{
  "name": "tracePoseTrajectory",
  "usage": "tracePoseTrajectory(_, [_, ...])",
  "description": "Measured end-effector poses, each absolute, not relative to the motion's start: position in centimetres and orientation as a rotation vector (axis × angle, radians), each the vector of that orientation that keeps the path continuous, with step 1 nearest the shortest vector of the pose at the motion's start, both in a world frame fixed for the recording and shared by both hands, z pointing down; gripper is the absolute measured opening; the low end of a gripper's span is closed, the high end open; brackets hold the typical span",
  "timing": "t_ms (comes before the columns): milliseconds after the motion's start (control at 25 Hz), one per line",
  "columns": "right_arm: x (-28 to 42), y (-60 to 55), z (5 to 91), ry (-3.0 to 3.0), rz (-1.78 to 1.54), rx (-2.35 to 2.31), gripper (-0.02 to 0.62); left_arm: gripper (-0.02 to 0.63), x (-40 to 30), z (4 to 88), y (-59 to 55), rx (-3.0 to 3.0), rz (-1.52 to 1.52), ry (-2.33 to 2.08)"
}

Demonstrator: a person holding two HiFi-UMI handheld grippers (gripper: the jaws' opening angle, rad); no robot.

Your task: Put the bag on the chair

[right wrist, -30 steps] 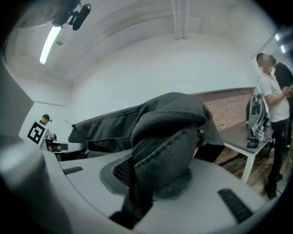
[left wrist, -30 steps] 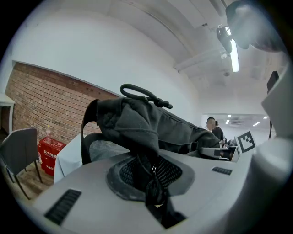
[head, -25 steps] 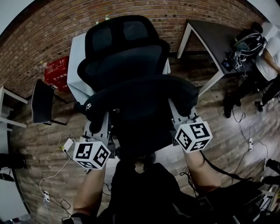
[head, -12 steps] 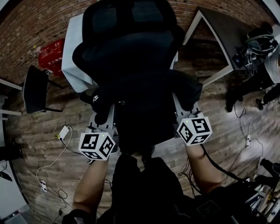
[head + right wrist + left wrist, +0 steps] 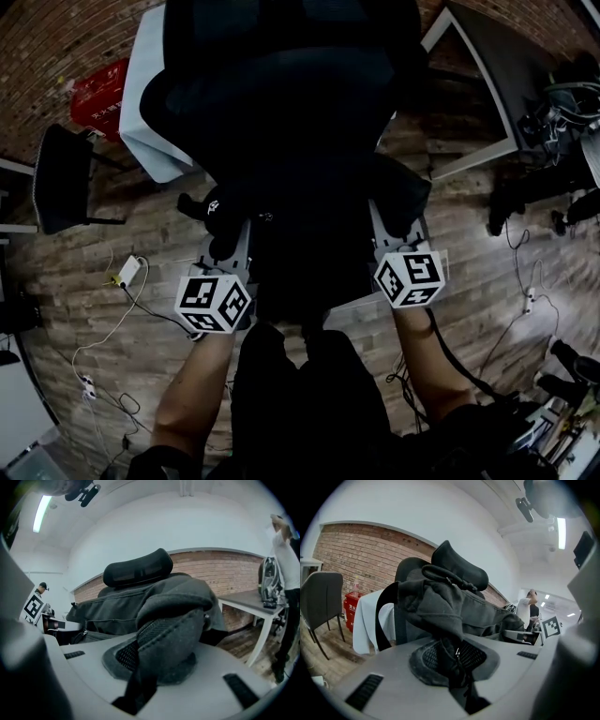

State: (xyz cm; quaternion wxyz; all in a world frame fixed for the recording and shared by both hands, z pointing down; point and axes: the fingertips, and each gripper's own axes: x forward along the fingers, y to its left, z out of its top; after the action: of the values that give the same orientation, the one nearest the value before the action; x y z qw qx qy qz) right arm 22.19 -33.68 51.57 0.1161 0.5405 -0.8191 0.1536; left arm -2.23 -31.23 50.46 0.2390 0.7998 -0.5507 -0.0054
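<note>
- A red crate [image 5: 98,94] stands by the brick wall at ten o'clock in the head view, and a dark side chair [image 5: 61,178] stands just below it at nine o'clock.
- The left claw [image 5: 228,246] [image 5: 457,660] is at seven o'clock from the bag [image 5: 309,216]. Its jaws are clamped on a dark mesh strap [image 5: 450,653] of the bag. In the left gripper view the bag's body [image 5: 440,602] bulges up at twelve o'clock from the jaws.
- The bag hangs between the two claws at the centre of the head view, with one claw at each lower corner. It lies close against the front of the chair [image 5: 281,56]. Whether it touches the seat cannot be told.
- The chair's back fills twelve o'clock, and its headrest [image 5: 459,566] [image 5: 138,569] rises just behind the bag in both gripper views.
- The right claw [image 5: 394,230] [image 5: 150,663] is at five o'clock from the bag, its jaws pinched on a padded shoulder strap [image 5: 168,639]. The bag [image 5: 117,606] stretches off to ten o'clock from it.
- A dark-topped desk [image 5: 487,84] [image 5: 248,599] stands at two o'clock.
</note>
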Motion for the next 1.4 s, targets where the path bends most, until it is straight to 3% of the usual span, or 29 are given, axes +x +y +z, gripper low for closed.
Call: tracePoseTrajectory(1400, [21.3,-37.9,72.7,-2.221,0.629,1.46,0.078,0.06,-2.9,71.3,-35.0,1.928,0.22,-1.549])
